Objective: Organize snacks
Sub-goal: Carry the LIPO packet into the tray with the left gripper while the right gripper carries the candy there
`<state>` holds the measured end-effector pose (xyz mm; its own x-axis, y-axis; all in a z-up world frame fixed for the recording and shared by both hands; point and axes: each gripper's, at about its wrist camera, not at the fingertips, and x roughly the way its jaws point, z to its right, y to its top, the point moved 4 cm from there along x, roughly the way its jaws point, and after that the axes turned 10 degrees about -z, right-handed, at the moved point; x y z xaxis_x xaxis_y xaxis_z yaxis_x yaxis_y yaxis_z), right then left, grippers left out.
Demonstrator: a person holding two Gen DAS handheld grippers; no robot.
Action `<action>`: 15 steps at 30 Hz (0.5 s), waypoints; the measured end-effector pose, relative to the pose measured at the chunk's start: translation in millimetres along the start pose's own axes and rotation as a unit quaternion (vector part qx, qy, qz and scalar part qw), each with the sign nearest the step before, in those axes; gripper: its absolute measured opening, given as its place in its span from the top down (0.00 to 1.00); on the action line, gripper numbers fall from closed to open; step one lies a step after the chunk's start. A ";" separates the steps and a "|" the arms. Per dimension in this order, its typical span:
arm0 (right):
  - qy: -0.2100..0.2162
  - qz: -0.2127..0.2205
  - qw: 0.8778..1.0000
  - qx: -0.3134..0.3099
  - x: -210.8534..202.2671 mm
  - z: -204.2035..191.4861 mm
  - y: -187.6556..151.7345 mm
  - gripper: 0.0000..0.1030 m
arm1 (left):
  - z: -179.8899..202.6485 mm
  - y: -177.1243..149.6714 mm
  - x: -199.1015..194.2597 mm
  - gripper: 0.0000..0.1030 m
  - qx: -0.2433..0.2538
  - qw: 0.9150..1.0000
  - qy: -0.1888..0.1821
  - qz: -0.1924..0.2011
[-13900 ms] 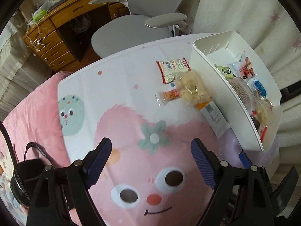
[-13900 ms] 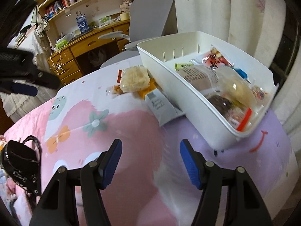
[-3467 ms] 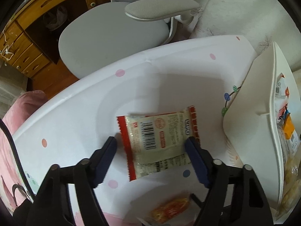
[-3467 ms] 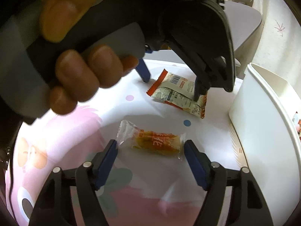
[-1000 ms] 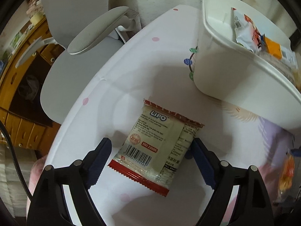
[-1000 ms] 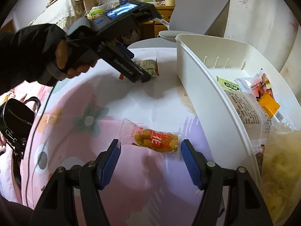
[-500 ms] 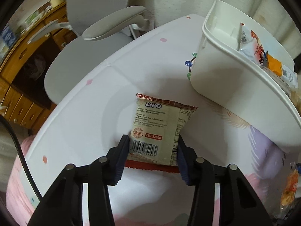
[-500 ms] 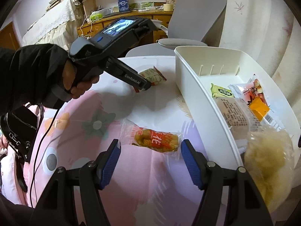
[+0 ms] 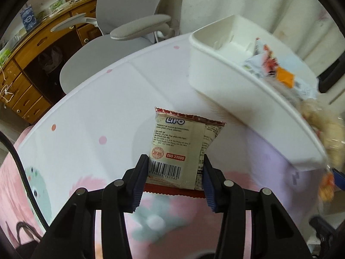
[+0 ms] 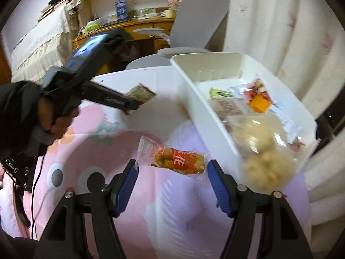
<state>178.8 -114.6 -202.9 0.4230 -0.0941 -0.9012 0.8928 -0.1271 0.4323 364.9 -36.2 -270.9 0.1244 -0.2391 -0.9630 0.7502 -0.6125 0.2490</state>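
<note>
A beige, red-edged LIPO snack packet [image 9: 179, 142] hangs above the tablecloth, and my left gripper [image 9: 174, 163] is shut on its barcode end. From the right wrist view, the same left gripper [image 10: 129, 105] carries that packet [image 10: 140, 92] to the left of the white bin [image 10: 194, 99]. My right gripper [image 10: 171, 166] is shut on a clear packet with an orange snack [image 10: 179, 159], held across its length just above the cloth, close to the bin's near wall. The bin [image 9: 237, 90] holds several snack packets.
A pink cartoon tablecloth [image 10: 103, 151] covers the table. A grey office chair [image 9: 129, 26] and a wooden desk [image 9: 32, 49] stand beyond the table's far edge. A black bag [image 10: 13, 168] lies at the left. A pale curtain [image 10: 291, 32] hangs behind the bin.
The left jaws closed on the LIPO packet and lifted it off the cloth. The right gripper rose with the orange snack packet and came nearer the bin.
</note>
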 end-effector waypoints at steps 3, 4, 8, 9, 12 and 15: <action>-0.006 0.011 1.000 0.019 -9.1 12.7 -1.7 0.36 | 13.8 -11.2 -22.6 0.56 0.002 1.000 -0.003 0.015; -0.010 0.015 1.000 0.024 -11.8 17.5 -1.5 0.36 | 18.9 -15.3 -30.4 0.56 0.001 1.000 -0.004 0.019; -0.009 0.027 0.999 0.040 -23.6 33.5 3.2 0.36 | 35.1 -29.2 -63.2 0.56 -0.013 0.999 -0.014 0.033; -0.012 0.032 0.999 0.037 -27.6 37.5 5.5 0.36 | 39.2 -31.0 -70.6 0.56 -0.018 0.999 -0.016 0.038; -0.019 0.040 0.999 0.025 -32.9 47.9 12.1 0.36 | 47.7 -33.6 -89.7 0.56 -0.036 0.998 -0.023 0.049; -0.020 0.035 0.999 0.018 -30.9 63.3 16.2 0.36 | 57.9 -32.3 -105.6 0.56 -0.053 0.996 -0.032 0.057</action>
<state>170.4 -176.3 -166.1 0.4769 -0.1431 -0.8672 0.8547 -0.1549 0.4955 289.9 -34.8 -171.3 0.1730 -0.3518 -0.9199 0.7988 -0.4962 0.3400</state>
